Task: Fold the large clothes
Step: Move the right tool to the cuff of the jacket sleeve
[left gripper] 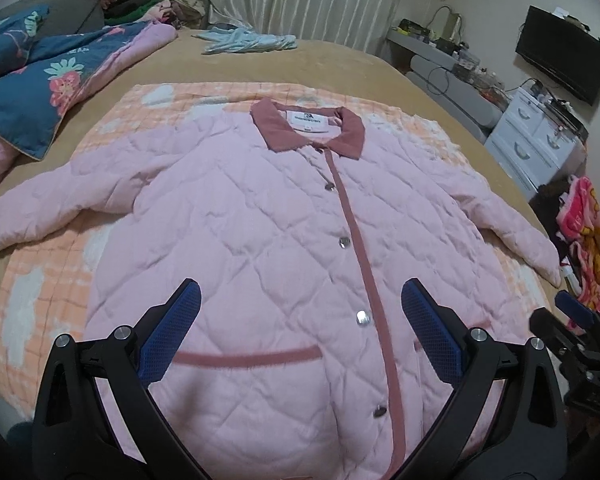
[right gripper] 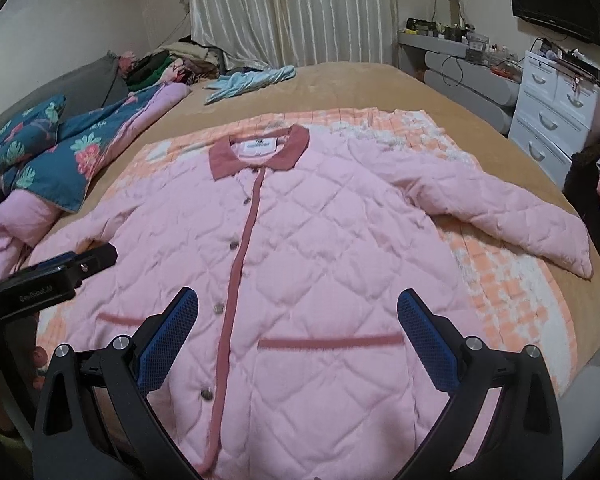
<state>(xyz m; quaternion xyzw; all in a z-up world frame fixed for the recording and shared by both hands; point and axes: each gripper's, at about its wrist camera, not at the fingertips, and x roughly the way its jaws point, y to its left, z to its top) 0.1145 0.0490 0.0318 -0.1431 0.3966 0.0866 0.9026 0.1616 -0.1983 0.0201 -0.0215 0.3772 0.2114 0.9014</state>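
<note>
A pink quilted jacket (left gripper: 236, 216) with a dark pink collar and button strip lies flat and face up on an orange checked blanket (left gripper: 48, 280), sleeves spread to both sides. It also shows in the right wrist view (right gripper: 320, 240). My left gripper (left gripper: 300, 300) is open and empty, above the jacket's lower front near the left pocket trim. My right gripper (right gripper: 298, 308) is open and empty, above the lower front near the right pocket trim. The right gripper's body shows at the right edge of the left wrist view (left gripper: 576, 332). The left gripper's body shows at the left edge of the right wrist view (right gripper: 52, 280).
The tan bed (left gripper: 340, 64) carries a blue floral quilt (left gripper: 40, 80) at the left, a light blue garment (left gripper: 248, 40) at the far end and a clothes pile by the curtain. White drawers (left gripper: 536, 140), a desk and a TV stand to the right.
</note>
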